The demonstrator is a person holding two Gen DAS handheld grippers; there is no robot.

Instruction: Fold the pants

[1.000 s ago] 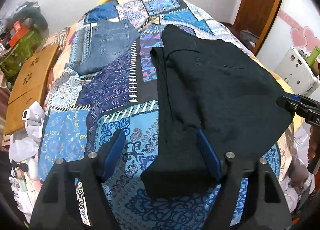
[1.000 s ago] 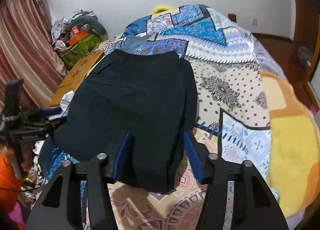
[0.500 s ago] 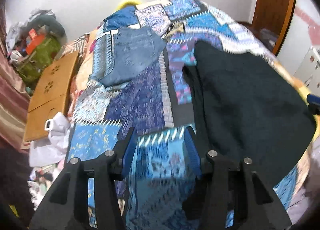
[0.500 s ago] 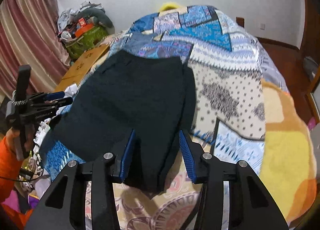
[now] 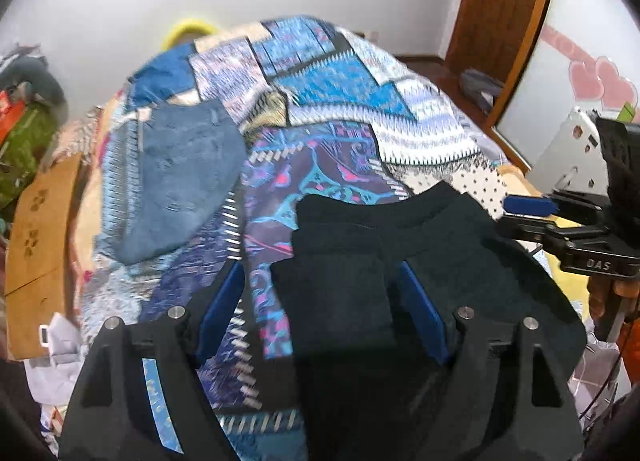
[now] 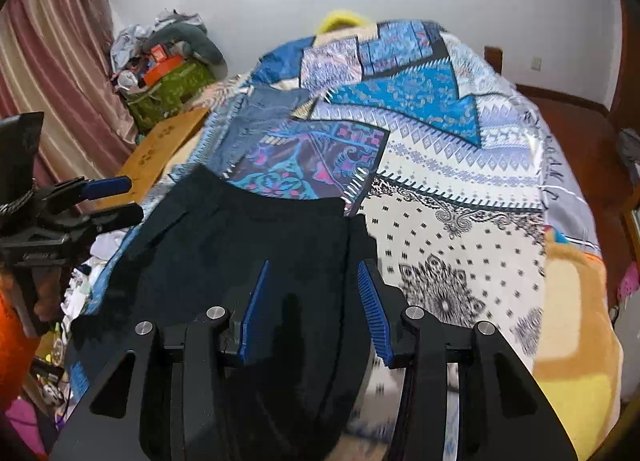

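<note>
Left wrist view: the black pants (image 5: 400, 261) fill the lower centre and right of the frame, lying on the patterned bedspread (image 5: 320, 73). The left gripper (image 5: 320, 309) has its jaws spread, with a doubled fold of the black cloth lying between them; contact with the pads cannot be confirmed. The right gripper (image 5: 528, 207) appears at the right edge; from the side its jaws look nearly together. A denim garment (image 5: 176, 177) lies at upper left, apart from the pants.

Right wrist view: the right gripper (image 6: 312, 301) shows jaws moderately spread over the pants (image 6: 240, 245), not pinching cloth.

Judgement: the pants already form a compact doubled shape. Probably one further fold or final smoothing remains.
</note>
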